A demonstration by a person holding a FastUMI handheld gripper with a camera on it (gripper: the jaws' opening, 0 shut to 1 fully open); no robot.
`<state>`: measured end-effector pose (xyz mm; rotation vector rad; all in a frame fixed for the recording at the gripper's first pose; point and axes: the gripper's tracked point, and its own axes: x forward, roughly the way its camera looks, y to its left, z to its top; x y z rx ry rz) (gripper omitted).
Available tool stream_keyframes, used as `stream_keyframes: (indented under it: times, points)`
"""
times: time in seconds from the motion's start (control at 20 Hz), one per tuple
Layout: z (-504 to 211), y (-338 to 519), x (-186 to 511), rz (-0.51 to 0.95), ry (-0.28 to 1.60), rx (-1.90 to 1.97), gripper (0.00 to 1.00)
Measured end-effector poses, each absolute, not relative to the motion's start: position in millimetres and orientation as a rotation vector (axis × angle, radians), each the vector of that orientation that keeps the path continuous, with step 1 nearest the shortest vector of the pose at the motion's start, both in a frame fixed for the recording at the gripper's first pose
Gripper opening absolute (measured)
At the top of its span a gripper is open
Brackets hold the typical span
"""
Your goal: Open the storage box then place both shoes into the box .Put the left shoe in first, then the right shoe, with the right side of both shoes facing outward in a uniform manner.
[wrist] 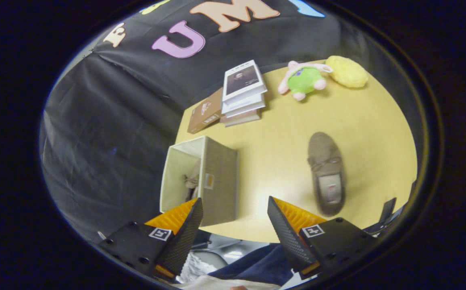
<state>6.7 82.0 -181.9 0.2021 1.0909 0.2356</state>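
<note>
An open beige fabric storage box (219, 181) stands on the yellow table (281, 153), just ahead of my left finger. One tan shoe (192, 181) lies inside it, only partly visible past the box wall. The other tan lace-up shoe (326, 173) lies flat on the table beyond my right finger, opening upward, toe pointing away. My gripper (237, 219) is open and held above the table's near edge, with nothing between its fingers.
A stack of books (243, 94) and a brown flat box (205, 112) sit at the table's far side. A pink and green plush toy (303, 79) and a yellow plush (346, 71) lie further right. A person's clothing (257, 266) shows below the fingers.
</note>
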Motion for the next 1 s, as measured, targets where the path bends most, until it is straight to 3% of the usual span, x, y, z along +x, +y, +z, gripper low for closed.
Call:
stream_keyframes:
  times: [0.4,1.0]
  points:
    - [-208.5,-10.8,17.3,0.106,1.123,0.114,1.0]
    - [-287.7,-91.4,32.0,0.027,1.27,-0.045,1.0]
